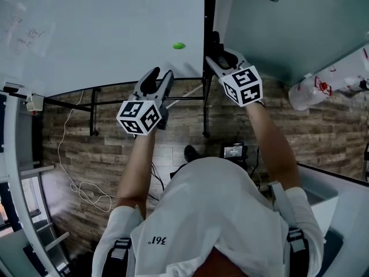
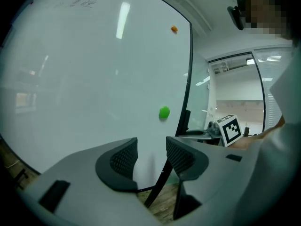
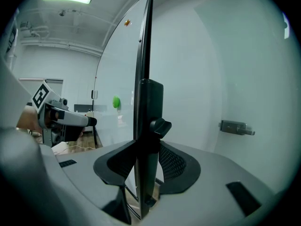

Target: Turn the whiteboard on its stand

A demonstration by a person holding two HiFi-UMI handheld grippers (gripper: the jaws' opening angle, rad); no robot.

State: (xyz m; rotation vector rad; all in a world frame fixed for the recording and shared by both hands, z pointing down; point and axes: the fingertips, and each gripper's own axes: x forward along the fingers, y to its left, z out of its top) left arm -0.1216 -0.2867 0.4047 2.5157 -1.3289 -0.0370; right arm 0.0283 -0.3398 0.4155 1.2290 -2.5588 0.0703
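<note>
The whiteboard (image 1: 104, 33) fills the upper left of the head view, with a green magnet (image 1: 179, 45) near its lower right corner. My left gripper (image 1: 158, 77) hangs open just below the board's bottom edge, and in the left gripper view the gripper (image 2: 151, 154) has nothing between its jaws, only the board (image 2: 94, 79) and green magnet (image 2: 164, 112) beyond. My right gripper (image 1: 214, 53) is at the board's right side. There the right gripper (image 3: 148, 166) is shut on the black side post (image 3: 149, 107), just under a locking knob (image 3: 160, 125).
The stand's black bars (image 1: 92, 111) run above a wood-plank floor with a loose white cable (image 1: 75, 178). A small device with a lit screen (image 1: 233, 151) sits on the floor near the post. A pale wall panel (image 1: 288, 27) stands to the right, with a metal bracket (image 3: 237, 126) on it.
</note>
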